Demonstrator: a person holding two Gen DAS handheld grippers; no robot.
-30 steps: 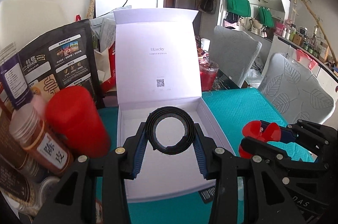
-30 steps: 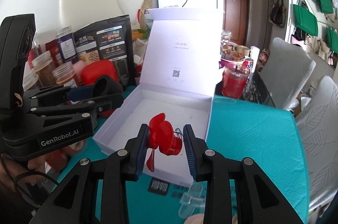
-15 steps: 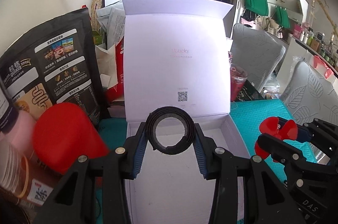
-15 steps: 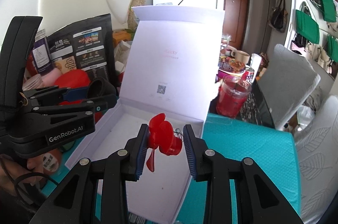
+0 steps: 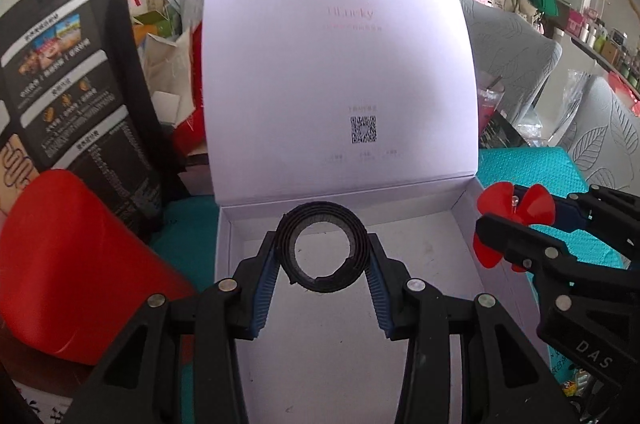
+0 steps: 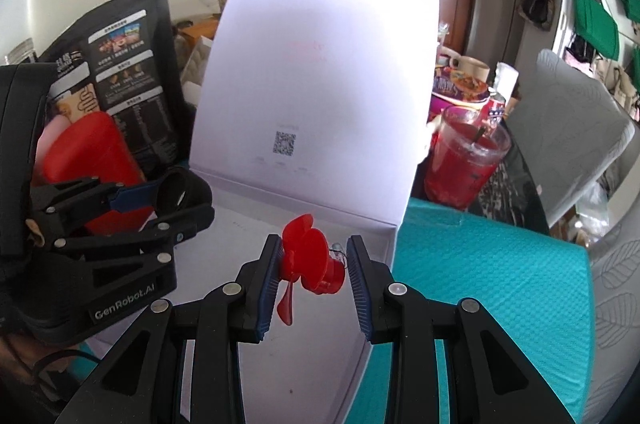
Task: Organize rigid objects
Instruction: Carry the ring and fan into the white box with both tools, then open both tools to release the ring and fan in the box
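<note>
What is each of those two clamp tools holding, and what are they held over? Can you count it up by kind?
Black ring, in the left gripper: 1
Red propeller toy, in the right gripper: 1
Open white box beneath both: 1
Total: 3

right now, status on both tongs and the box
Left tongs shut on black ring. Right tongs shut on red fan. Both over open white box, nothing blocking.
</note>
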